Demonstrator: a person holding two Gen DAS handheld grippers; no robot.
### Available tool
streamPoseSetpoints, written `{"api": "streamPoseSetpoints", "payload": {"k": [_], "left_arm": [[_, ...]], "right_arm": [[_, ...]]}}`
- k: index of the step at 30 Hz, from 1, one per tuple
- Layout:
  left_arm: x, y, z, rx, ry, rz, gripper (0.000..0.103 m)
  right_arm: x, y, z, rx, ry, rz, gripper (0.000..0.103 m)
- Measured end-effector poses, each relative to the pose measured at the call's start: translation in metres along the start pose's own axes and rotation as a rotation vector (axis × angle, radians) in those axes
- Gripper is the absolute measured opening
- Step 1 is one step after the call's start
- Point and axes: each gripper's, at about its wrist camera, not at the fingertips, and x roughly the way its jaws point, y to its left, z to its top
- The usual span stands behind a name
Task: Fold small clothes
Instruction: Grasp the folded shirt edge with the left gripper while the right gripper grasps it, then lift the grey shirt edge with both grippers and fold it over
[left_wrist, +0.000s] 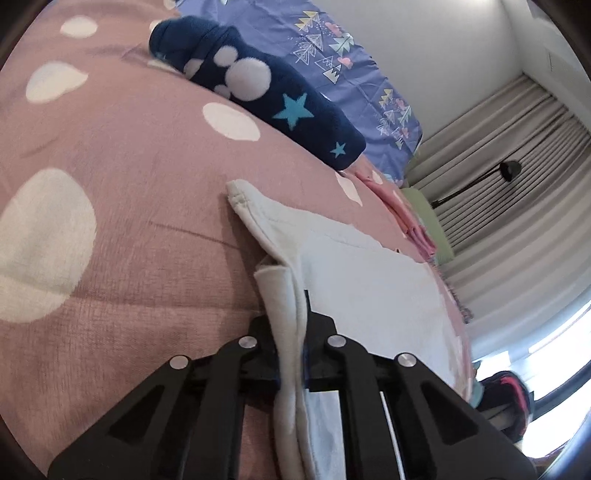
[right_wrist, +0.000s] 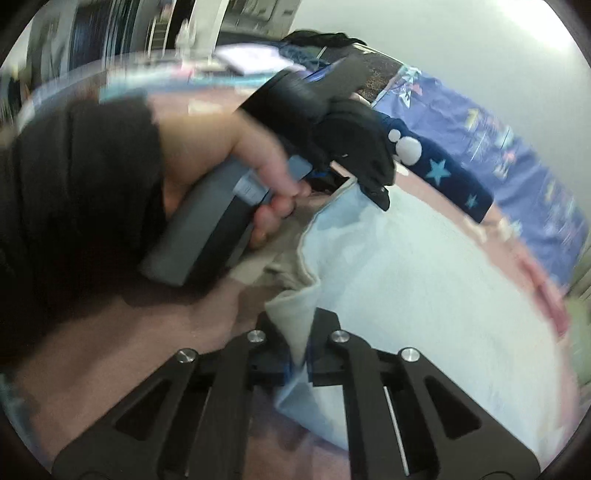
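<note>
A small white garment (left_wrist: 354, 273) lies on a pink bedspread with white dots (left_wrist: 122, 206). My left gripper (left_wrist: 291, 325) is shut on its near edge, and the cloth runs back between the black jaws. In the right wrist view the same white garment (right_wrist: 424, 280) spreads to the right. My right gripper (right_wrist: 301, 332) is shut on another part of its edge. The left gripper (right_wrist: 376, 192) also shows there, held by a person's hand (right_wrist: 266, 173), its tip pinching the far edge of the cloth.
A navy fleece piece with stars and white blobs (left_wrist: 266, 96) lies farther back on the bed. Behind it hangs a purple printed sheet (left_wrist: 332, 62). Pink clothes (left_wrist: 413, 221) lie at the bed's right edge, near grey curtains (left_wrist: 517, 177). A dark sleeve (right_wrist: 74, 206) fills the left of the right wrist view.
</note>
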Motion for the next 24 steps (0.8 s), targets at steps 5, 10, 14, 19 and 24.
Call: {"api": "streamPoseSetpoints", "payload": {"k": [5, 10, 14, 19, 24], "left_arm": [[-0.009, -0.038, 0.013, 0.046, -0.03, -0.034, 0.007], [0.005, -0.092, 0.021, 0.138, -0.017, 0.006, 0.007], [0.022, -0.133, 0.022, 0.171, -0.003, -0.001, 0.007], [0.055, -0.188, 0.016, 0.241, 0.026, -0.005, 0.007], [0.102, -0.242, 0.003, 0.317, 0.065, 0.009, 0.007]], "right_arm": [[-0.036, -0.048, -0.002, 0.151, -0.081, 0.043, 0.005], [-0.066, -0.087, -0.012, 0.247, -0.133, 0.041, 0.005], [-0.082, -0.13, -0.032, 0.36, -0.16, 0.068, 0.005], [-0.102, -0.186, -0.068, 0.499, -0.193, 0.055, 0.005], [-0.117, -0.242, -0.116, 0.646, -0.193, 0.041, 0.005]]}}
